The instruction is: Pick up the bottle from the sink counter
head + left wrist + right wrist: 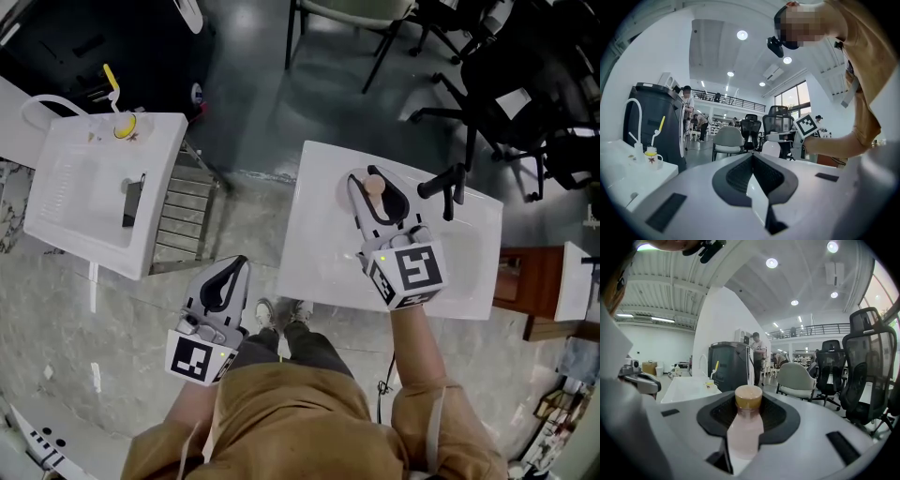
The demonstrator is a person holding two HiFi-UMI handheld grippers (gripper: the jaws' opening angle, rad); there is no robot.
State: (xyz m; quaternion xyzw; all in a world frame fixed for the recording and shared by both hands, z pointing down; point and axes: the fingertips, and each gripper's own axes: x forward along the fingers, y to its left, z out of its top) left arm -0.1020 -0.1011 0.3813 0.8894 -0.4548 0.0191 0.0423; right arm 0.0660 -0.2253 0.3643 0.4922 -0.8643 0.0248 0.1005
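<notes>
R tongs (pixel 375 199) are seen part open, clamped on a pink bottle (pixel 745 427) w/ tan cap; the bottle lies along the jaws, cap end pointing away from the gripper cam. It is held over the white sink tabletop (pixel 319 244), near the basin's back edge. Contact w/ the tabletop can't be judged. L tongs (pixel 232 272) are closed, pads together, nothing between them; they're held over the floor, beside the tabletop's L edge.

Grey concrete floor (pixel 253 112) is seen around. A black faucet (pixel 445 187) stands just R of the bottle, apart from it. A 2nd white sink unit (pixel 84 187) is set well to the L, w/ a yellow cup and straw (pixel 124 127) on its far corner. Black office chairs (pixel 525 103) are seen beyond.
</notes>
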